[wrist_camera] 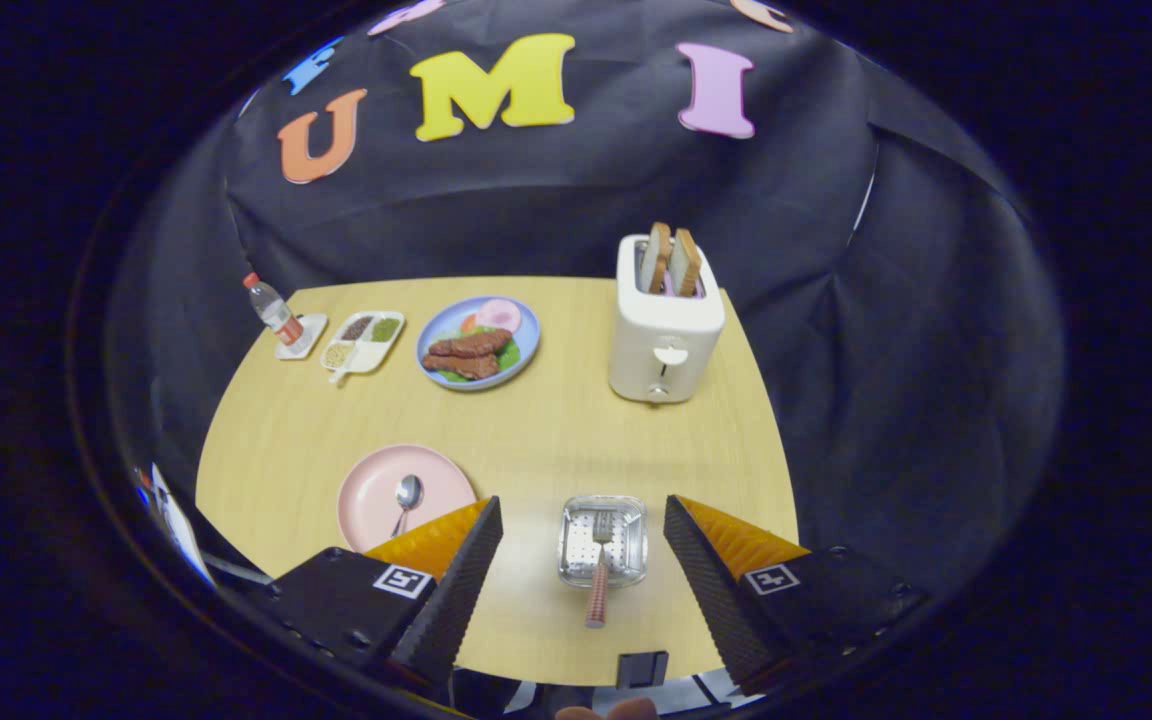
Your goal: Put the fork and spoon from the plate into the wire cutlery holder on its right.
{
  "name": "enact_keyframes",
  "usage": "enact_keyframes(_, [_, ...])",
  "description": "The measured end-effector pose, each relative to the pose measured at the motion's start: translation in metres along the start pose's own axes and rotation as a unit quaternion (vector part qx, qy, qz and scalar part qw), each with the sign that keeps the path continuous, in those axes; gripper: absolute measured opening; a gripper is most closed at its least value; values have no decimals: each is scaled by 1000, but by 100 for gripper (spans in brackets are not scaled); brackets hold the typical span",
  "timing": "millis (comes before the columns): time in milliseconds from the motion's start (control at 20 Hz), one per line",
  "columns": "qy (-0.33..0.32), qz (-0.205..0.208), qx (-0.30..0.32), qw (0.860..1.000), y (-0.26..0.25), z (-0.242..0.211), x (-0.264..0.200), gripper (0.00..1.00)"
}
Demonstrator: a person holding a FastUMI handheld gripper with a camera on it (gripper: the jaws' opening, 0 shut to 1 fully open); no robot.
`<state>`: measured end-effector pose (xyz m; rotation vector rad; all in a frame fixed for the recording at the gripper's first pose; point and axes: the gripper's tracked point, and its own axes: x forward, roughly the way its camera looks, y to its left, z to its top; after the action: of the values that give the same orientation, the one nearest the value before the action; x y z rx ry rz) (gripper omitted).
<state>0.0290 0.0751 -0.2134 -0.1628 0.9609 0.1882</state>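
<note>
Already the fork [600, 570] rests in the wire cutlery holder [603, 540] at lower centre, its handle sticking out toward the camera, between the gripper's [582, 525] wide-spread, empty fingers. Left of it, the spoon [406, 497] lies on the pink plate [376, 500]. A toaster [664, 325] stands further up.
</note>
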Motion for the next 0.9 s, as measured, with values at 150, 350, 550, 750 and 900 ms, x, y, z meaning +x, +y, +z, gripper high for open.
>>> enact_keyframes(150, [-50, 10, -30, 998, 38, -11, -18, 97])
enact_keyframes(350, [-77, 26, -28, 996, 94, -36, -24, 96])
enact_keyframes(550, [-73, 37, -8, 997, 143, -70, -1, 97])
enact_keyframes(750, [-56, 39, -6, 998, 182, -106, 32, 97])
enact_keyframes(900, [-33, 31, -9, 999, 199, -129, 55, 96])
